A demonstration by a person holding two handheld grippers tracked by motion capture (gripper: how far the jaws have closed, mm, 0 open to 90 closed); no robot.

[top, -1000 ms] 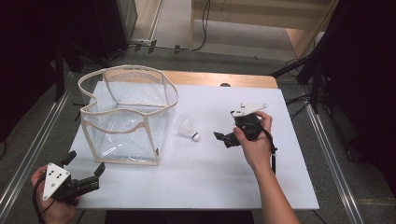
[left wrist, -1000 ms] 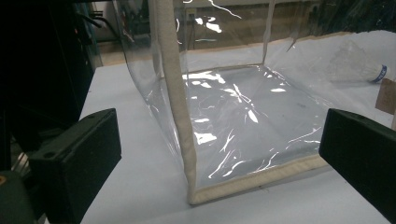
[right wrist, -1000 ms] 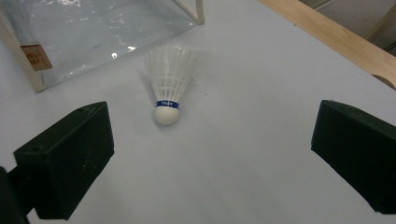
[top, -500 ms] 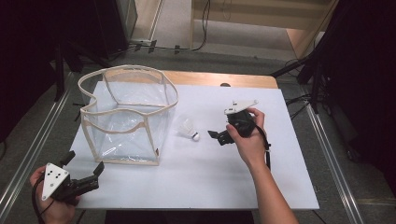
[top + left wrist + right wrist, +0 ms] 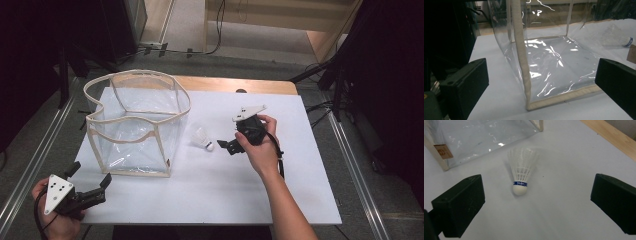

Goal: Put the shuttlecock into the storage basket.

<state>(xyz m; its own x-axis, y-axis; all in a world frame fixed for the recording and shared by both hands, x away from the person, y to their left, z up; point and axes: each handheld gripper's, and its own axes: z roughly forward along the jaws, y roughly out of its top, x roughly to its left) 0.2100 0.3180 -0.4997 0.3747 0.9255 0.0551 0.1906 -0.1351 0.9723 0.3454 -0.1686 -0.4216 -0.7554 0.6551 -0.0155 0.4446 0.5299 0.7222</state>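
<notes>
A white shuttlecock (image 5: 201, 137) with a blue band lies on its side on the white table (image 5: 240, 200), just right of a clear plastic bag with cream trim (image 5: 135, 125) that stands open-topped. My right gripper (image 5: 225, 146) is open, its jaws pointing at the shuttlecock from the right and a little short of it. In the right gripper view the shuttlecock (image 5: 521, 173) lies ahead of my right gripper (image 5: 536, 202), cork toward the camera. My left gripper (image 5: 91, 173) is open at the table's front left corner, facing the bag's near corner (image 5: 524, 62) with nothing held.
The bag (image 5: 474, 137) carries a small brown tag near its lower corner. A wooden strip (image 5: 235, 85) runs along the table's far edge. Dark stands and cables (image 5: 330, 75) surround the table. Bare white surface stretches in front of the shuttlecock.
My right gripper has moved left across the table toward the shuttlecock. The left gripper has shifted only slightly at the front left corner.
</notes>
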